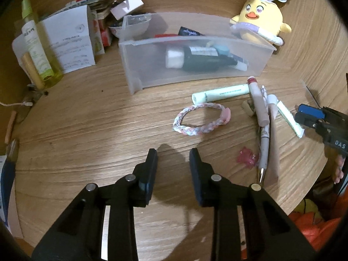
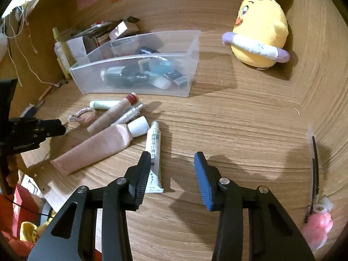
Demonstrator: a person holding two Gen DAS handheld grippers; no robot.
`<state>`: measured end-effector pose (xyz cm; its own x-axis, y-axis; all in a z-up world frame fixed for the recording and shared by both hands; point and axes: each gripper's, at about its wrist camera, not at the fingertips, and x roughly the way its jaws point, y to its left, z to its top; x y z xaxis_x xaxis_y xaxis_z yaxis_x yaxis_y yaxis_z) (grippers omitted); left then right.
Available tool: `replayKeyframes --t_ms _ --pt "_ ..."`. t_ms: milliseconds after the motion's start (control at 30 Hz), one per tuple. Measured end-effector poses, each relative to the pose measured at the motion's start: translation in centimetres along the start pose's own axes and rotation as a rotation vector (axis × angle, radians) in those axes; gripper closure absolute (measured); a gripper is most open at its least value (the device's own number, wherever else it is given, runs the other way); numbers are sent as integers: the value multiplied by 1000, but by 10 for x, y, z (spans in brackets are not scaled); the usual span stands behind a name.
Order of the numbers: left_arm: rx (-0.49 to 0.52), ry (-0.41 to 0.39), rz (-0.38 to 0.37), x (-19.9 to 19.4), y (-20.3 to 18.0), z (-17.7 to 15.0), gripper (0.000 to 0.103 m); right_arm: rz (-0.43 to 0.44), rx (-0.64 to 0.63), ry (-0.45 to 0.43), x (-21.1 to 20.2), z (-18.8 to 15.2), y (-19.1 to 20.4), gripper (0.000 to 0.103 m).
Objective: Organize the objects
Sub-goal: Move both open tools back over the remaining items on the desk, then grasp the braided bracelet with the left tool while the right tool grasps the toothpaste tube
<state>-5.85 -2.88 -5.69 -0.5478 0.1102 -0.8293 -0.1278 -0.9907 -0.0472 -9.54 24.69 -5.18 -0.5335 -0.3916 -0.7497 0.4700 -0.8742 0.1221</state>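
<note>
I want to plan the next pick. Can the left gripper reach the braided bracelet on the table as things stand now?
Probably yes. The braided bracelet lies flat on bare table ahead of the left gripper, with nothing between them. The green tube lies just behind it, so the fingers, empty now, should come from the near side.

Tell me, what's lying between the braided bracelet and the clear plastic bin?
A mint-green tube lies between the bracelet and the bin, seen in the left wrist view.

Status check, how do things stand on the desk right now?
Left hand-held gripper and right hand-held gripper both open, empty. Tubes and braided bracelet loose beside clear bin. Nothing blocking the bin.
</note>
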Motion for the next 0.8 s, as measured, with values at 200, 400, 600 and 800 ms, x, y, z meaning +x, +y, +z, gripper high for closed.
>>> replayKeyframes --t_ms 200,400,600,800 --pt "38 -23 -10 4 -15 14 19 28 -30 14 8 4 13 65" --pt "105 14 8 27 -34 32 19 34 -40 40 19 7 17 65" --pt "98 59 -11 45 -39 44 17 29 -43 51 24 9 15 63" --pt "85 52 -23 48 -38 50 18 19 -43 42 26 12 12 63"
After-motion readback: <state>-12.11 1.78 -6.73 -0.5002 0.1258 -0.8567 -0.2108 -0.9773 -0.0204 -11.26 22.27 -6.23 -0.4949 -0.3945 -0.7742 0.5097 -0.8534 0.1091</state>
